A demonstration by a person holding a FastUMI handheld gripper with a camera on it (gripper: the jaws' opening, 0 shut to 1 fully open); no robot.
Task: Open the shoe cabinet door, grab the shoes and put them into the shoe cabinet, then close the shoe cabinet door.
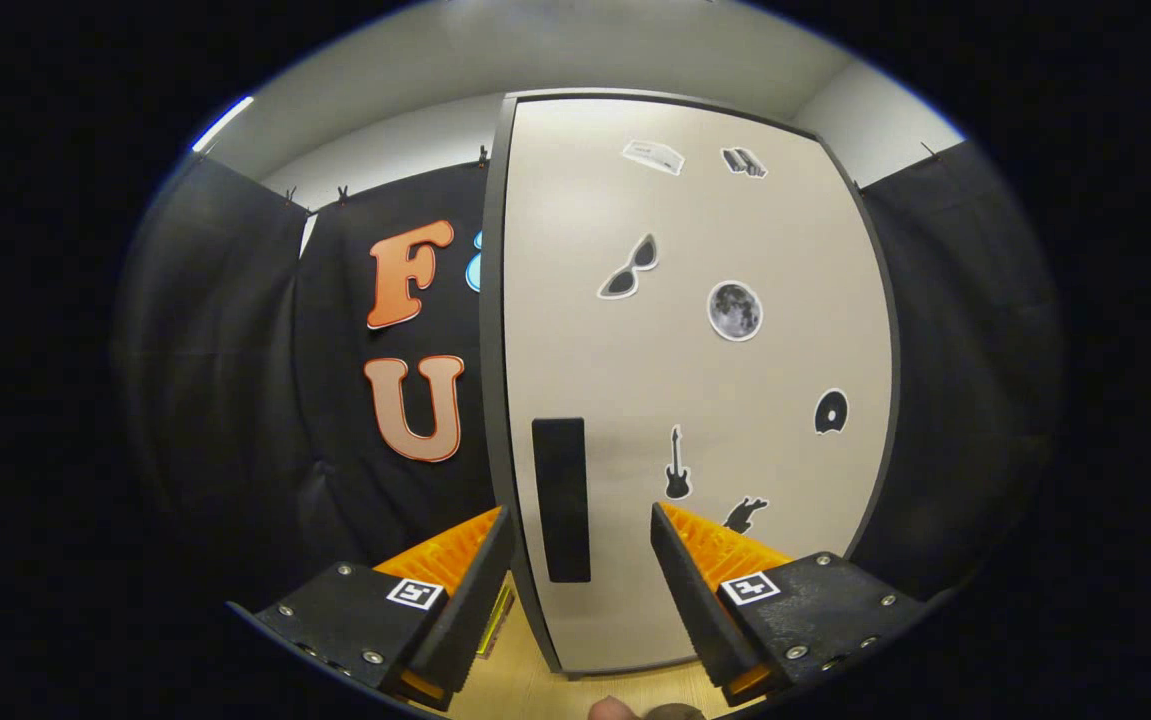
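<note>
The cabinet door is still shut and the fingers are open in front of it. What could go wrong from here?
1. The gripper stands open with the black handle between its fingers, which may close short of it and slip off.
2. The left finger sits past the door's edge, so it could catch on that edge.
3. The door carries stickers; a finger scraping the panel could peel one.

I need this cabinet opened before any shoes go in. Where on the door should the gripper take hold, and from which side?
Probably at the black vertical handle near the door's left edge, low down. It is tall and narrow, so bring the open gripper straight in with one finger on each side, then close. The handle already lies between the fingers, just ahead. Whether it is a raised bar or a recess is unclear.
</note>
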